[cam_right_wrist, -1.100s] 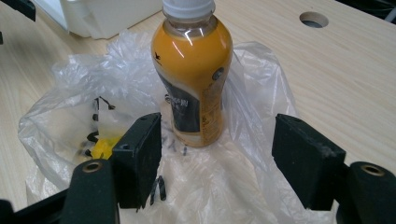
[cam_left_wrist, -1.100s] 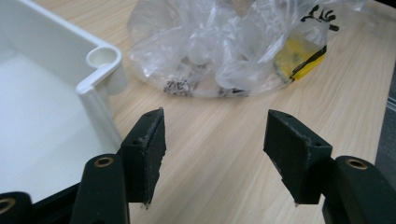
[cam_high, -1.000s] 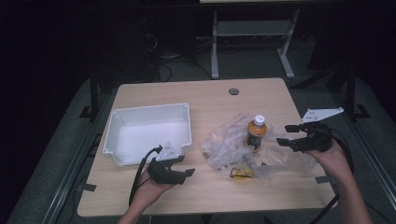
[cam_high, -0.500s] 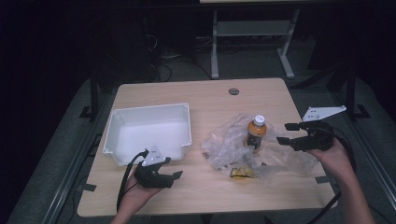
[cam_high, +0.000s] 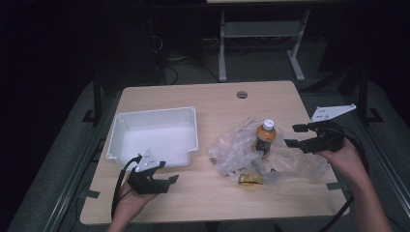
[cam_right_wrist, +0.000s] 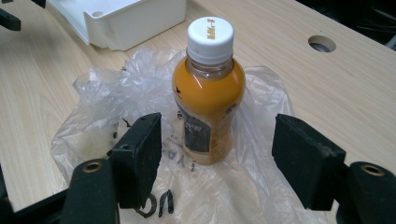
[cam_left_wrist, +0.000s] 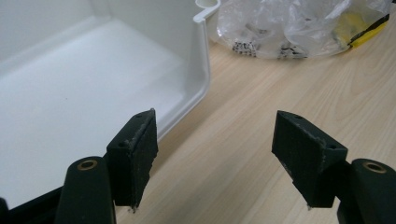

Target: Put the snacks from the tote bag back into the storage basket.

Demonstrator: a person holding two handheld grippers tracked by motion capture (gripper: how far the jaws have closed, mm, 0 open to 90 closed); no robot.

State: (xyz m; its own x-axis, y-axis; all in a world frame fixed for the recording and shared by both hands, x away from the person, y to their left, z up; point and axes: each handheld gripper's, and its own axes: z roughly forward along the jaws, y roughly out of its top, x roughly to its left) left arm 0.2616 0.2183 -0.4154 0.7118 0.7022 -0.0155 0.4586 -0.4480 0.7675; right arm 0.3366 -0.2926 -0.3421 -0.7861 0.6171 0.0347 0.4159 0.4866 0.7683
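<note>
A white bin [cam_high: 154, 130] stands empty at the table's left. To its right a crumpled clear plastic bag [cam_high: 232, 152] lies flat, with an orange juice bottle [cam_high: 264, 137] upright on it and a yellow packet [cam_high: 251, 179] at its near edge. My left gripper [cam_high: 165, 172] hovers by the bin's near right corner; its jaws have just been opening and nothing is between them [cam_left_wrist: 215, 116]. The bin's wall [cam_left_wrist: 203, 56] is just left of them. My right gripper [cam_high: 293, 135] is open and points at the bottle [cam_right_wrist: 208, 93], which stands just beyond its tips.
The wooden table [cam_high: 208, 96] has a round cable hole [cam_high: 242, 94] near its far edge. A metal frame [cam_high: 261, 43] stands on the dark floor behind. The bag [cam_right_wrist: 93, 121] spreads under and around the right gripper. Bare wood lies along the near edge.
My left gripper has moved left along the table's near edge, away from the bag and toward the bin's near corner. The right gripper, bottle and bag have stayed put.
</note>
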